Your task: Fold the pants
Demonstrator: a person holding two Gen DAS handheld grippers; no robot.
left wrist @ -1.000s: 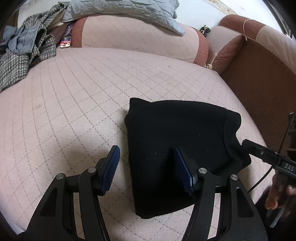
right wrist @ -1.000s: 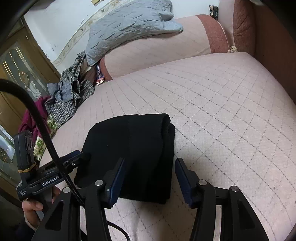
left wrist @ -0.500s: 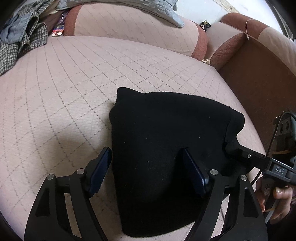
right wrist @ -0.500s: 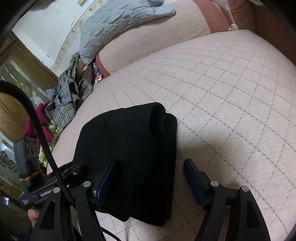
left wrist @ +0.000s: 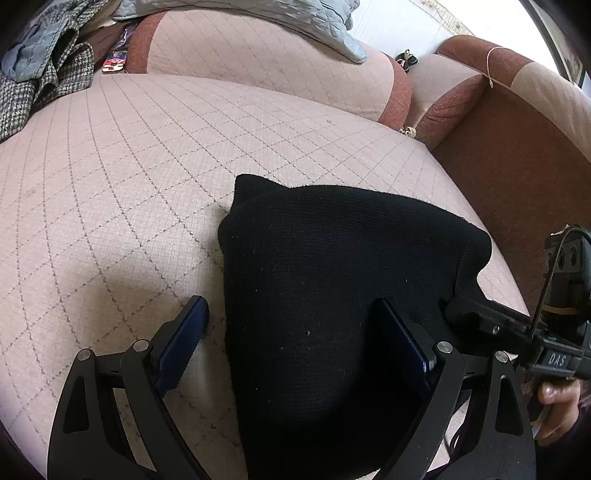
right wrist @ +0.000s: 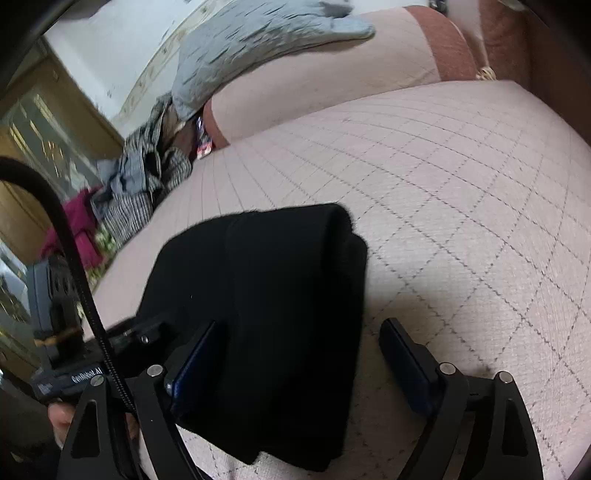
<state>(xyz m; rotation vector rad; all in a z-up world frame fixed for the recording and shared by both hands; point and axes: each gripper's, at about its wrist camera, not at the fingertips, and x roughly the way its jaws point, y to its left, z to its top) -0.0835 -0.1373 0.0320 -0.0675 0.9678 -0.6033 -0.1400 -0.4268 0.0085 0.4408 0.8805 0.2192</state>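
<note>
Pants [left wrist: 325, 295], black and folded into a thick bundle, lie on the pink quilted sofa seat [left wrist: 129, 192], toward its front edge and well apart from the grey quilted pillow [left wrist: 258, 22] on the backrest. Over the bundle's left edge the left gripper [left wrist: 291, 332] is spread wide, one blue pad on the seat and the other on the cloth. Over its right edge, the right gripper [right wrist: 299, 350] is likewise spread, pinching nothing.
</note>
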